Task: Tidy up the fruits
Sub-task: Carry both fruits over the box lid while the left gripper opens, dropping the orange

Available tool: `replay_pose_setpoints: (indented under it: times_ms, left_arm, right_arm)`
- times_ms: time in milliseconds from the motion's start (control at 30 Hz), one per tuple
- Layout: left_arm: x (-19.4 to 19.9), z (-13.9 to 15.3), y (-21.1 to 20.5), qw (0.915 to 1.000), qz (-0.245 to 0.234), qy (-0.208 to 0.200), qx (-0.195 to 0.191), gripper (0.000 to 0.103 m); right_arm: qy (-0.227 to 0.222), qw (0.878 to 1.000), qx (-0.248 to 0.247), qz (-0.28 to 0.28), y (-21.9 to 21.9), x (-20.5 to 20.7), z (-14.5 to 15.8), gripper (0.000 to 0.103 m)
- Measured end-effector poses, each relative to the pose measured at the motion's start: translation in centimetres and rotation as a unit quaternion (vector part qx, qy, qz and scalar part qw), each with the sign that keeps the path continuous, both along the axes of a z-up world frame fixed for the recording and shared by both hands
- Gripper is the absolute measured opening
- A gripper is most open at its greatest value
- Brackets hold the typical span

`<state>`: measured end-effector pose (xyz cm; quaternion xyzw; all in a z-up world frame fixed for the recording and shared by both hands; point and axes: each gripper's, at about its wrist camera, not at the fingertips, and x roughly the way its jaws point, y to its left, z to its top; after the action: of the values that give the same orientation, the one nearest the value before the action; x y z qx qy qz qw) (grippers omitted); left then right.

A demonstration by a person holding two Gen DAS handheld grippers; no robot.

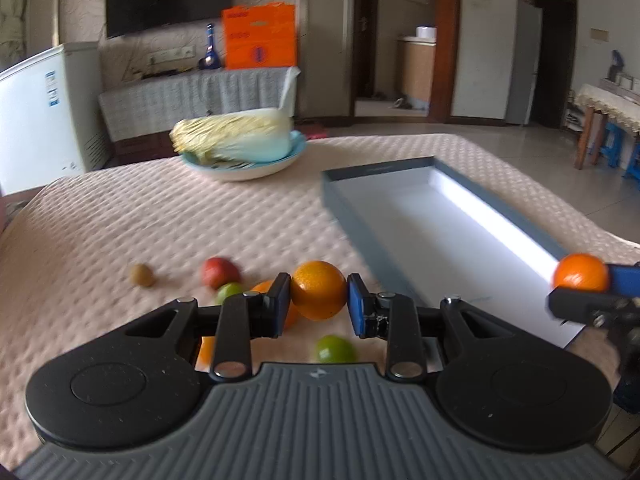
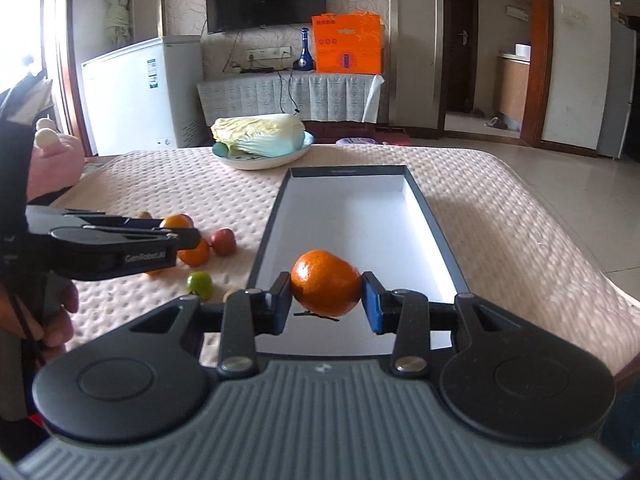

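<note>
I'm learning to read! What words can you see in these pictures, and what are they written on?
"GenRobot.AI": on the side of the left gripper.
Orange box: printing too blurred to read.
White freezer: label too small to read.
Gray tray: small print on its far rim, unreadable.

Quick headcount. Round orange citrus fruits (image 1: 318,280): four that I can see, one pinched in the left gripper (image 1: 319,302), one in the right gripper (image 2: 326,300), two loose and partly hidden. Small green limes (image 1: 336,348): two. Red round fruit (image 1: 220,272): one. Little brown fuzzy-looking fruit (image 1: 142,275): one for sure. One long grey cardboard box (image 2: 436,220), one pale blue bowl (image 2: 260,164), one napa cabbage (image 2: 260,132).
</note>
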<state>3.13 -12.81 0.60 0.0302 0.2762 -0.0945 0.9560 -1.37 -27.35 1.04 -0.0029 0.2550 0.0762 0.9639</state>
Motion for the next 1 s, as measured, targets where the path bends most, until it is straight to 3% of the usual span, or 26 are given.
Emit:
replay_pose_setpoints:
  times_ms: [400, 733, 1000]
  left_arm:
    - [3.6, -0.2, -5.5, 0.9985, -0.044, -0.010, -0.030, 0.035]
    - [5.4, -2.2, -9.5, 0.9976, -0.062, 0.021, -0.022, 0.036]
    - [5.6, -2.4, -10.1, 0.9976, -0.063, 0.022, -0.019, 0.037]
  right_arm:
    - [0.023, 1.000, -0.016, -0.006, -0.3, 1.0, -0.9, 0.041]
    - [0.037, 0.999, -0.013, -0.011, -1.0, 1.3, -1.3, 0.040]
    - [0.039, 0.999, -0.011, -0.021, -1.6, 1.5, -1.6, 0.040]
